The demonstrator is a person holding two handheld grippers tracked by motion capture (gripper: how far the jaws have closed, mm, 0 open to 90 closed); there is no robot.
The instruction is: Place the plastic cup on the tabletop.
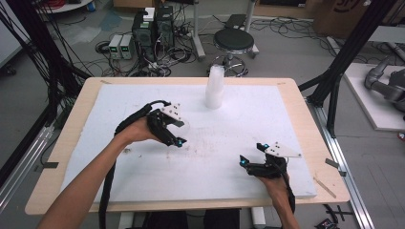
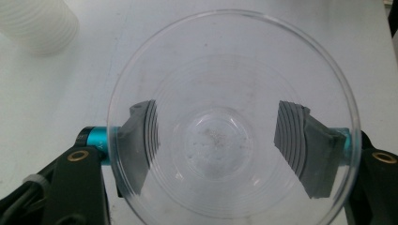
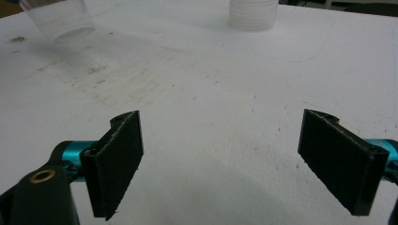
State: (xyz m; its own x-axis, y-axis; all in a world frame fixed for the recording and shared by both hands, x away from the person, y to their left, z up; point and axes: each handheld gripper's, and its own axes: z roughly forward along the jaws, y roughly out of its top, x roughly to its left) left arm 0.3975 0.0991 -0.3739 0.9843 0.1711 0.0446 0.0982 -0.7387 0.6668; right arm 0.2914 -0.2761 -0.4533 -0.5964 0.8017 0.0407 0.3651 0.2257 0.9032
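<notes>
A clear plastic cup (image 2: 220, 79) sits between the jaws of my left gripper (image 2: 225, 150), whose grey pads press on its sides. I look down into its open mouth. In the high view the left gripper (image 1: 179, 132) holds this cup (image 1: 184, 125) just above the white board, left of centre. A stack of white translucent cups (image 1: 215, 88) stands at the back centre of the board. My right gripper (image 1: 252, 153) rests low near the front right, open with nothing between its pads (image 3: 117, 159). From there the held cup (image 3: 61, 21) and the stack (image 3: 252, 13) are farther off.
A white foam board (image 1: 143, 181) covers most of the wooden table (image 1: 57, 157). Beyond the far edge are a black stool (image 1: 233, 40) and electronics with cables on the floor (image 1: 148, 33). Black frame struts (image 1: 334, 81) rise at the right.
</notes>
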